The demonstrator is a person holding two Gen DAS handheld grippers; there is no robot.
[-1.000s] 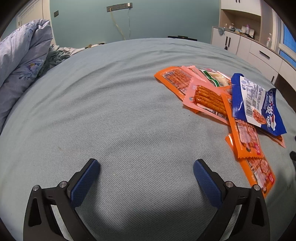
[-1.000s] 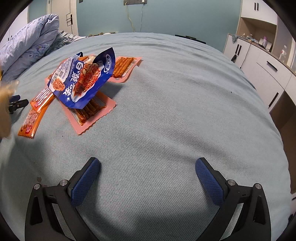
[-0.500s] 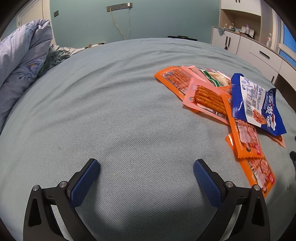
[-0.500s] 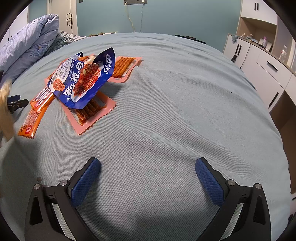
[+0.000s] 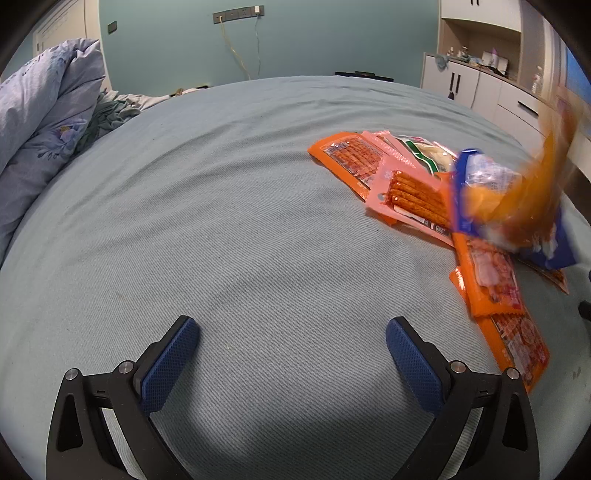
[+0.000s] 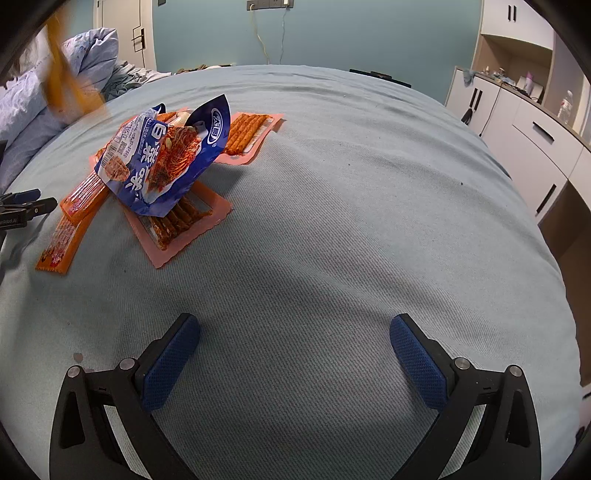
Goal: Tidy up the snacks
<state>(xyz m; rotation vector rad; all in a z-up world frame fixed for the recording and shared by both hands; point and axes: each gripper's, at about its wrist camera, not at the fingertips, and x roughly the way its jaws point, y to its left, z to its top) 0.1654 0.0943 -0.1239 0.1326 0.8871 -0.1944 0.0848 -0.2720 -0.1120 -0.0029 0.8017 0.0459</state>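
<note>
A pile of snack packets lies on the light blue bed (image 5: 221, 229). A blue bag (image 6: 166, 162) sits on top of the pile, over pink packets of red sticks (image 6: 177, 225) and long orange packets (image 6: 62, 240). In the left wrist view the pile is at the right: an orange packet (image 5: 351, 158), a pink packet (image 5: 413, 199), and orange packets (image 5: 495, 280). A blurred orange packet (image 5: 543, 181) is in the air over the blue bag; it also shows in the right wrist view (image 6: 62, 88). My left gripper (image 5: 291, 350) and right gripper (image 6: 295, 350) are open and empty, apart from the pile.
A rumpled floral duvet (image 5: 44, 110) lies at the bed's far left. White cabinets (image 6: 535, 122) stand along the right side of the bed. A wall socket with hanging cables (image 5: 236, 11) is behind the bed. The left gripper's fingertips (image 6: 22, 206) show at the right wrist view's left edge.
A blurred orange packet has come into view in the air above the pile. Both grippers have stayed where they were, open.
</note>
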